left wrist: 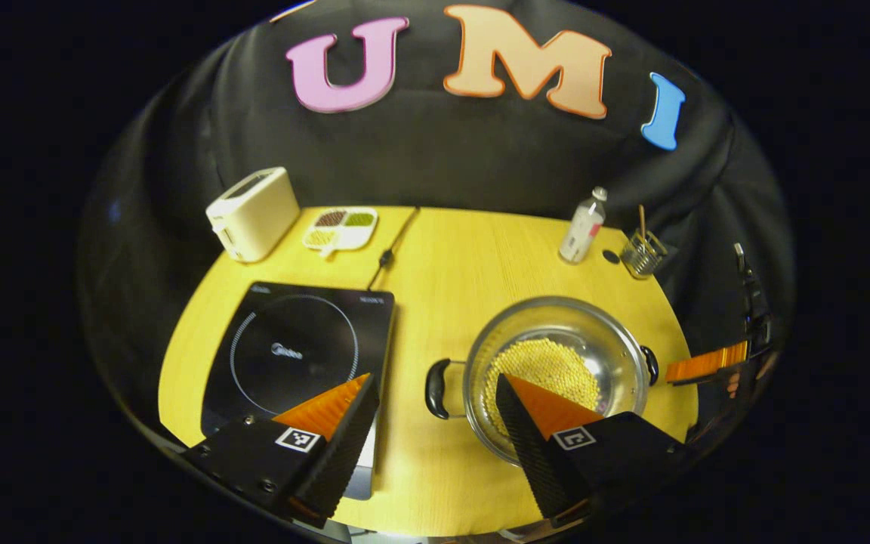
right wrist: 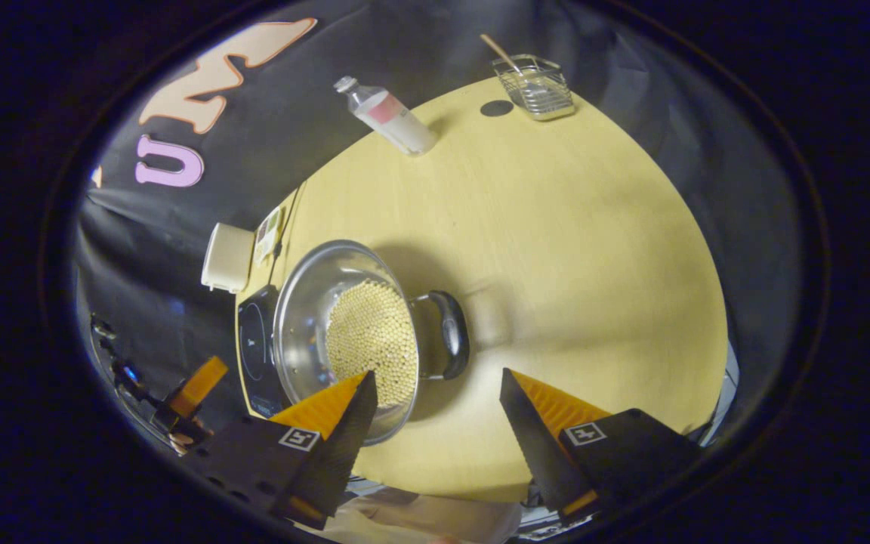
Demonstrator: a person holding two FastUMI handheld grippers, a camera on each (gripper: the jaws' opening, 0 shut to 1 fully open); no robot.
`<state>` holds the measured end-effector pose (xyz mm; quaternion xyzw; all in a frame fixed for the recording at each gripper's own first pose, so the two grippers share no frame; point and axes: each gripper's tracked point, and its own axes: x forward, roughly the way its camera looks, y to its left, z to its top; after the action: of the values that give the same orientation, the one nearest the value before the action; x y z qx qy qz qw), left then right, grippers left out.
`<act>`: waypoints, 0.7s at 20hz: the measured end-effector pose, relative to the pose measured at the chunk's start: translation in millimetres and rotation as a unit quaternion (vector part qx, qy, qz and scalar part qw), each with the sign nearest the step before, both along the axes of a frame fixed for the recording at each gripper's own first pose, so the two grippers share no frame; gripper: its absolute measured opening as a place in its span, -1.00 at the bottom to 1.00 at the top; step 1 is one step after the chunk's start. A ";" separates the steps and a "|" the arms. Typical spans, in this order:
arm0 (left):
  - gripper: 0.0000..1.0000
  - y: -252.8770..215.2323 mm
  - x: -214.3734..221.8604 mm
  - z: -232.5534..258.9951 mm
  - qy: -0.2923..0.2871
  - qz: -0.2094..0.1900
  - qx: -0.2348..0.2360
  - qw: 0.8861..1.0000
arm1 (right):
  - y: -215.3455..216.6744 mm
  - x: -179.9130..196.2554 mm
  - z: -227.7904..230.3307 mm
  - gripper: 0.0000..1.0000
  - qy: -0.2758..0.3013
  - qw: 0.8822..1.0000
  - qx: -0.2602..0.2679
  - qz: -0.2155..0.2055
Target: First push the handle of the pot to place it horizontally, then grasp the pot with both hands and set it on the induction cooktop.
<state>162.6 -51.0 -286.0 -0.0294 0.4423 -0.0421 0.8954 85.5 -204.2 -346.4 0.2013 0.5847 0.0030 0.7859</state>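
A steel pot [left wrist: 556, 321] holding yellow beads [left wrist: 548, 366] stands on the wooden table [left wrist: 465, 272], right of the black induction cooktop [left wrist: 295, 351]. Its two black handles [left wrist: 436, 389] point left and right in the left gripper view. My left gripper [left wrist: 433, 379] hovers open above the table's front edge, over the pot's left handle. The right gripper [left wrist: 707, 365] shows as an orange finger just beyond the right handle. In the right gripper view my right gripper [right wrist: 436, 374] is open, with the pot [right wrist: 314, 302] and its near handle [right wrist: 451, 332] just ahead.
At the back left of the table stand a cream toaster [left wrist: 254, 211] and a divided dish [left wrist: 340, 227] of beans. The cooktop's cable [left wrist: 393, 245] runs to the back. A plastic bottle [left wrist: 583, 227] and a wire basket [left wrist: 643, 255] stand at the back right.
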 end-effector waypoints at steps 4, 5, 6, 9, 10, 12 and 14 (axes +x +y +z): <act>0.94 -1.2 -4.4 -30.7 0.087 -0.005 -0.027 0.996 | -1.7 5.0 -14.6 1.00 0.018 1.000 0.005 0.017; 0.94 -1.4 -1.6 -36.0 0.099 -0.008 -0.031 0.995 | -1.6 6.2 -20.2 0.86 0.026 0.999 0.005 0.024; 0.93 -3.1 0.1 -43.3 0.111 -0.013 -0.036 0.993 | 0.2 4.2 -26.4 1.00 0.033 0.999 0.007 0.031; 0.94 -4.8 3.6 -65.2 0.150 -0.012 -0.043 0.988 | 3.7 8.4 -41.0 1.00 0.054 0.997 0.017 0.045; 0.94 -8.5 3.7 -72.2 0.167 -0.008 -0.055 0.984 | 6.8 9.5 -46.4 1.00 0.061 0.997 0.022 0.050; 0.93 -15.9 4.4 -84.3 0.188 -0.002 -0.070 0.980 | 10.4 9.9 -53.7 1.00 0.072 0.996 0.030 0.052; 0.92 -16.5 5.4 -96.2 0.201 0.003 -0.070 0.977 | 13.0 13.1 -62.7 0.99 0.080 0.995 0.034 0.050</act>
<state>168.0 -67.5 -382.2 -0.1007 0.6089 -0.0638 0.7842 98.5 -191.2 -409.1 0.1978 0.6549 0.0460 0.7279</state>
